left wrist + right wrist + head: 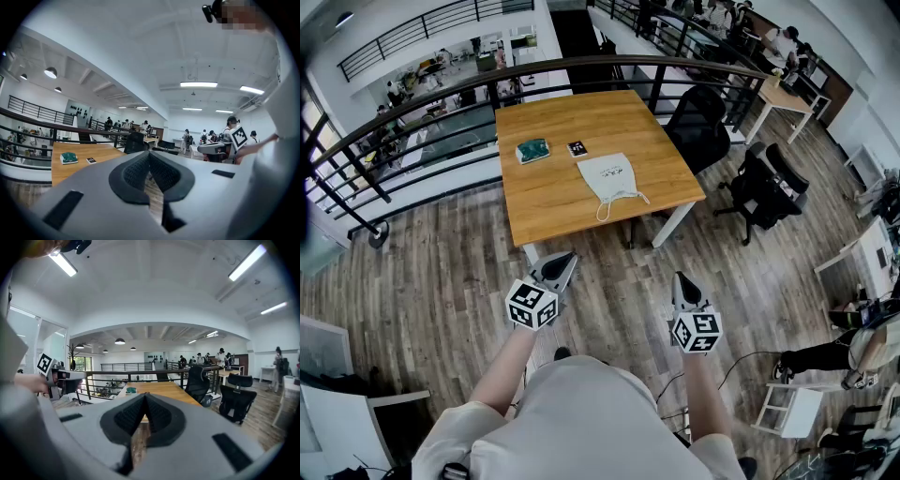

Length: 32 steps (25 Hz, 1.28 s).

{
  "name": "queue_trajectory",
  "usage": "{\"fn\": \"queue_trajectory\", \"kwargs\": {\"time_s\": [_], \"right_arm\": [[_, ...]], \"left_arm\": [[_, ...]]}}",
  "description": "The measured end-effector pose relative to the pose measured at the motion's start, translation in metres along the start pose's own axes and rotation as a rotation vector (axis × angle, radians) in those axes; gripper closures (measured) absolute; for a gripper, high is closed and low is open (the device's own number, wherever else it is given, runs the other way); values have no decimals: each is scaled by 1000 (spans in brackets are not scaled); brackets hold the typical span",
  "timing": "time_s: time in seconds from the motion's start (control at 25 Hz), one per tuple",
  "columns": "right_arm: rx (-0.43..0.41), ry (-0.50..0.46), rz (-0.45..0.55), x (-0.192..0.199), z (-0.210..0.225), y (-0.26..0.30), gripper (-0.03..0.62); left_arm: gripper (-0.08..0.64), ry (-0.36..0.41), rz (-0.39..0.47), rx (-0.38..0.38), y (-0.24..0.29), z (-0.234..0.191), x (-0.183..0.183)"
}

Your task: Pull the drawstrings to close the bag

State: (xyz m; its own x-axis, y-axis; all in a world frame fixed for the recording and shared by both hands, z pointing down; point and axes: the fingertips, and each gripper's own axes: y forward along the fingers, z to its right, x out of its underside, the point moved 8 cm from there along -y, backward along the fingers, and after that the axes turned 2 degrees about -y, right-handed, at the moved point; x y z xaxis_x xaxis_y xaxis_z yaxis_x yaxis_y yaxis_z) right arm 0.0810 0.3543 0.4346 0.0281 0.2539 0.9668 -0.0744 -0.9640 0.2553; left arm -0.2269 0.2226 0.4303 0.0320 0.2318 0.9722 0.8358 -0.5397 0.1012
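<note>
A white drawstring bag (608, 177) lies flat on the wooden table (553, 122), its cords (619, 200) trailing toward the near edge. My left gripper (565, 260) and right gripper (680, 278) are held low over the floor, well short of the table and apart from the bag. Both are shut with nothing between the jaws. In the left gripper view the left gripper (149, 160) has its tips together, and the table (70, 171) shows at the left. In the right gripper view the right gripper (144, 401) is likewise shut, with the table (161, 389) beyond it. The bag is hidden in both gripper views.
A green flat object (532, 150) and a small black card (577, 148) lie on the table behind the bag. Black office chairs (703, 122) stand to the table's right. A black railing (422, 112) runs behind and left of the table. Wooden floor (441, 281) lies between me and the table.
</note>
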Motion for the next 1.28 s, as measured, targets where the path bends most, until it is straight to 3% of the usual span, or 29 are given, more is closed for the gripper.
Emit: {"fn": "queue_trajectory", "kwargs": {"time_s": [1.2, 1.28], "right_arm": [[-59, -22, 34, 6, 16, -11, 570], [-67, -24, 33, 7, 17, -11, 560]], "left_arm": [[568, 4, -7, -37, 7, 23, 11], [533, -7, -6, -43, 7, 25, 12]]}}
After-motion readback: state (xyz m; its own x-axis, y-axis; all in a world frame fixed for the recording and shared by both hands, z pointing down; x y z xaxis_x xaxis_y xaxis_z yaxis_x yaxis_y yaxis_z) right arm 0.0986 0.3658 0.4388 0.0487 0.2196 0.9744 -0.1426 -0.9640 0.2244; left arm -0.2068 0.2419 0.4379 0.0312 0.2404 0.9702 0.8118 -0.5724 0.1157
